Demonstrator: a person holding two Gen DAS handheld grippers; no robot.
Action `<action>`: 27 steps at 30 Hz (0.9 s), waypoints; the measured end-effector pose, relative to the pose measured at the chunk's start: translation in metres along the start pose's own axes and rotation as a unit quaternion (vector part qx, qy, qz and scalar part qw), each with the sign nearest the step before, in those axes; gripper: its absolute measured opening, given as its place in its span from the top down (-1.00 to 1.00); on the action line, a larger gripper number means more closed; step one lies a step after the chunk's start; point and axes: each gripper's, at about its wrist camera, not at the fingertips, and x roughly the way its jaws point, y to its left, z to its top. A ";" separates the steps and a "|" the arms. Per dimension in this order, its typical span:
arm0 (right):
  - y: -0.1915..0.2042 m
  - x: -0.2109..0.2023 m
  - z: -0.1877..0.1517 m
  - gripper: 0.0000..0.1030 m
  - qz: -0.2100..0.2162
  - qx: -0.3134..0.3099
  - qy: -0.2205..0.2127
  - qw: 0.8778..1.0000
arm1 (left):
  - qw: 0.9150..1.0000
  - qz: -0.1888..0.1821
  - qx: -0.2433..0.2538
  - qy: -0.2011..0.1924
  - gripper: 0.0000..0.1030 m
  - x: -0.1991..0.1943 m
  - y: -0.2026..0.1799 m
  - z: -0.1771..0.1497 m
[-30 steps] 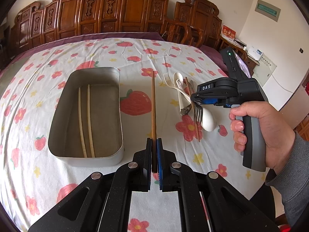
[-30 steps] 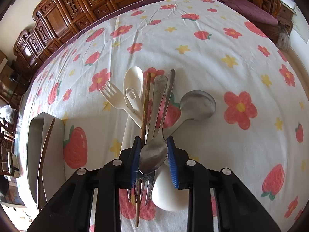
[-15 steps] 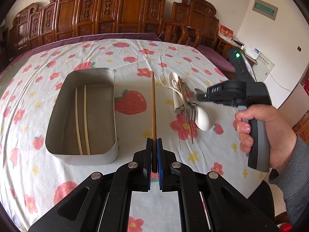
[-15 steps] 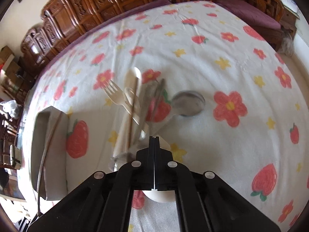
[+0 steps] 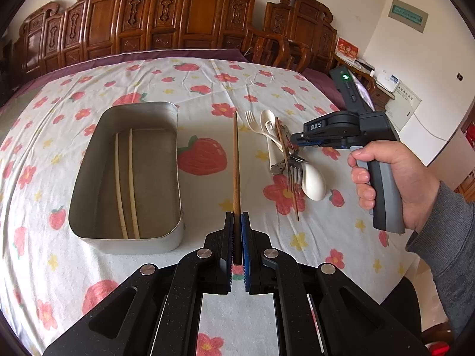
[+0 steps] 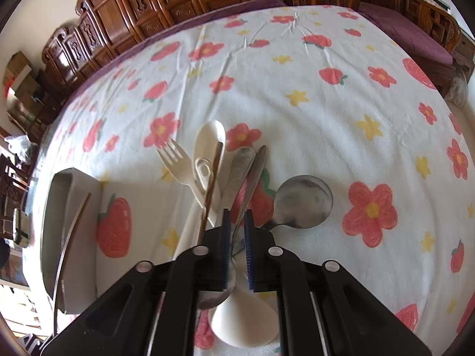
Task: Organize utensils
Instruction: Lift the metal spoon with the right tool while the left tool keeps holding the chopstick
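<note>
My left gripper (image 5: 236,216) is shut on a brown wooden chopstick (image 5: 235,160), held level above the cloth just right of the metal tin (image 5: 89,178). The tin holds two pale chopsticks (image 5: 126,184). My right gripper (image 6: 237,215) hovers over the utensil pile, its jaws slightly apart around a metal handle (image 6: 251,175); whether they grip it is unclear. The pile has a cream plastic fork (image 6: 175,160), cream spoons (image 6: 209,145), a brown chopstick (image 6: 212,178), a metal spoon (image 6: 302,200), a metal fork (image 5: 294,172) and a white spoon (image 6: 246,323). The right gripper shows in the left wrist view (image 5: 297,142).
The table carries a white cloth (image 6: 297,74) with strawberries and flowers. Carved wooden chairs (image 5: 178,14) line the far side. The tin shows at the left of the right wrist view (image 6: 56,207). The table's right edge drops off by purple fabric (image 6: 415,38).
My right gripper shut fully and lifted half a second ago; now it is low over the pile again with jaws slightly apart. My left gripper keeps the brown chopstick, raised a little.
</note>
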 end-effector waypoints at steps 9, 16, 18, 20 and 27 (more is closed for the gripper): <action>0.015 0.008 0.002 0.68 -0.038 -0.023 0.009 0.999 | 1.000 -0.001 -0.002 0.000 0.92 0.001 0.002 0.000; 0.016 0.006 -0.001 0.93 -0.047 -0.015 0.008 0.999 | 1.000 0.002 -0.005 -0.001 0.92 -0.002 0.006 -0.001; 0.016 0.005 -0.002 0.98 -0.046 -0.015 0.007 0.999 | 1.000 0.003 -0.005 -0.002 0.92 -0.003 0.008 -0.003; 0.017 0.002 -0.004 1.00 -0.048 -0.019 0.003 0.999 | 1.000 0.005 -0.005 -0.002 0.92 -0.004 0.008 -0.003; 0.021 -0.013 -0.006 1.00 -0.049 -0.046 -0.007 0.998 | 1.000 0.009 -0.007 -0.005 0.92 -0.007 0.012 -0.002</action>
